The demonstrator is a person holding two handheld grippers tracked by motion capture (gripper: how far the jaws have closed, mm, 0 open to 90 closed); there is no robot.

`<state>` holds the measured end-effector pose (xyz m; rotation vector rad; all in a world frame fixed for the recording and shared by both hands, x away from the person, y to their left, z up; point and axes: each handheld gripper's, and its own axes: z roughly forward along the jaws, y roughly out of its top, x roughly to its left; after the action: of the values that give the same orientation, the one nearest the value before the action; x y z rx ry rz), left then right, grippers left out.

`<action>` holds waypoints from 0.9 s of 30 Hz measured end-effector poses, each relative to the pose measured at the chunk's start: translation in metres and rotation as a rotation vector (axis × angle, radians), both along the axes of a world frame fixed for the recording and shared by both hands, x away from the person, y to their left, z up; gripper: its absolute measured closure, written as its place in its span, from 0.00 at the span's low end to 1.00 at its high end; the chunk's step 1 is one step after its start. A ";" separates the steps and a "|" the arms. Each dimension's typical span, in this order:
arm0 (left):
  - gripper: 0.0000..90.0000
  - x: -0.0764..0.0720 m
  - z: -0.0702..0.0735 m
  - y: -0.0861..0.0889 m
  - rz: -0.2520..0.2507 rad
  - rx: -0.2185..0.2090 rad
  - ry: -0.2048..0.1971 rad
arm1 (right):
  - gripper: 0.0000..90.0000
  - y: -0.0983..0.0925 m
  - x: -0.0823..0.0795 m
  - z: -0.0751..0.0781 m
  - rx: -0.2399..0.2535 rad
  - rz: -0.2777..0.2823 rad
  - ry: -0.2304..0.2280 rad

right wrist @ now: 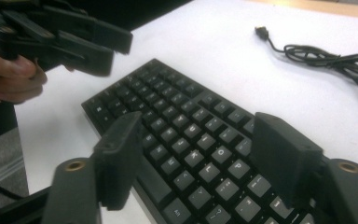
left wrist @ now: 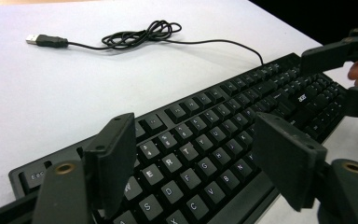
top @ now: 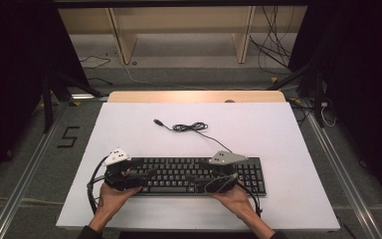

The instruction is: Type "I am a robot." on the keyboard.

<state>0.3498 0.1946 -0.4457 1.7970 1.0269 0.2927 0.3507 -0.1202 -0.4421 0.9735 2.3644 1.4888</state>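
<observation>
A black keyboard point(top: 251, 172) lies near the front edge of the white table top point(top: 278, 134). Its thin black cable point(top: 189, 127) runs back to a loose coil and ends in a USB plug point(top: 157, 121). My left gripper point(top: 142, 175) hangs low over the keyboard's left end, jaws apart. In the left gripper view the gripper point(left wrist: 193, 140) has only keys point(left wrist: 223, 107) behind the gap. My right gripper point(top: 196, 178) hovers over the right half, pointing left. In its own view the gripper point(right wrist: 200, 140) stands open above the keys point(right wrist: 168, 107), and the left gripper point(right wrist: 105, 44) shows farther off.
A wooden strip point(top: 196, 96) borders the table's far edge. Beyond it are a grey floor, shelf legs point(top: 124, 45) and loose cables point(top: 273, 50). Metal rails point(top: 27, 179) run along both sides. In the left gripper view the coil point(left wrist: 144, 35) and plug point(left wrist: 44, 40) lie behind the keyboard.
</observation>
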 end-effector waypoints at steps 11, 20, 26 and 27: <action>0.30 -0.007 -0.002 0.008 0.022 -0.014 -0.005 | 0.70 0.006 0.009 -0.005 -0.058 0.010 0.041; 0.29 -0.011 -0.002 0.008 0.021 -0.019 -0.011 | 0.98 0.013 0.018 -0.010 -0.102 0.010 0.065; 0.29 -0.012 -0.003 0.009 0.024 -0.019 -0.012 | 1.00 0.020 0.025 -0.012 -0.139 0.011 0.067; 0.29 -0.013 -0.003 0.010 0.024 -0.021 -0.012 | 1.00 0.022 0.026 -0.013 -0.144 0.010 0.071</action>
<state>0.3372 0.2042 -0.4487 1.7632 1.0401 0.3068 0.3767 -0.0983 -0.4552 0.9962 2.4889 1.2860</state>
